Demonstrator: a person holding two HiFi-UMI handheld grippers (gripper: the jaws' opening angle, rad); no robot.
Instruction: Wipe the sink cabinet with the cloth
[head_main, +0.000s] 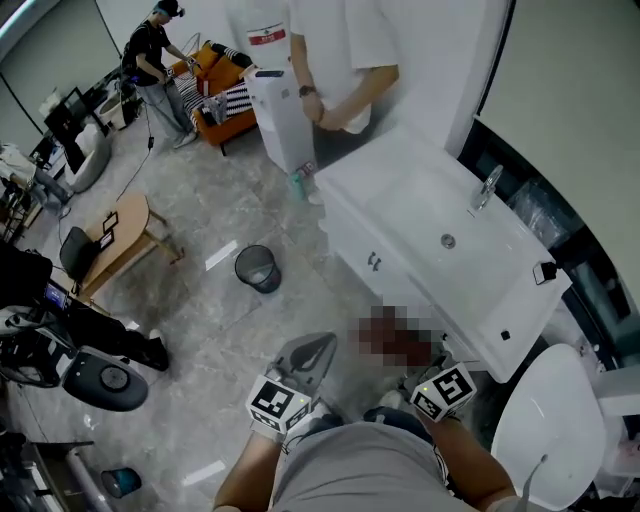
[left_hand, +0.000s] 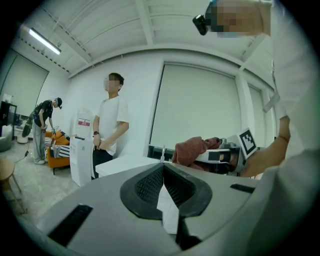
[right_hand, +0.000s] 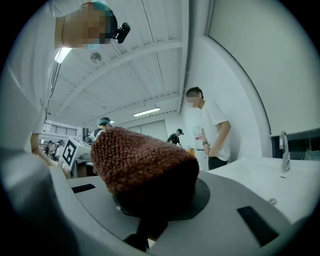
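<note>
The white sink cabinet (head_main: 372, 243) stands ahead and to the right, with a chrome faucet (head_main: 487, 187) at its back. A brown knitted cloth (right_hand: 140, 160) bulges out of my right gripper (right_hand: 150, 202), which is shut on it. In the head view this right gripper (head_main: 420, 358) is held low, close to the cabinet's near corner, and a blurred patch covers the cloth (head_main: 395, 338). My left gripper (left_hand: 163, 169) is shut with nothing in it. It hangs above the floor to the left of the cabinet (left_hand: 125, 162), and its view shows the cloth (left_hand: 195, 148) to its right.
A person in a white shirt (head_main: 340, 60) stands at the cabinet's far end beside a water dispenser (head_main: 280, 115). A black waste bin (head_main: 258, 268) sits on the floor left of the cabinet. A white toilet (head_main: 545, 420) is close on my right.
</note>
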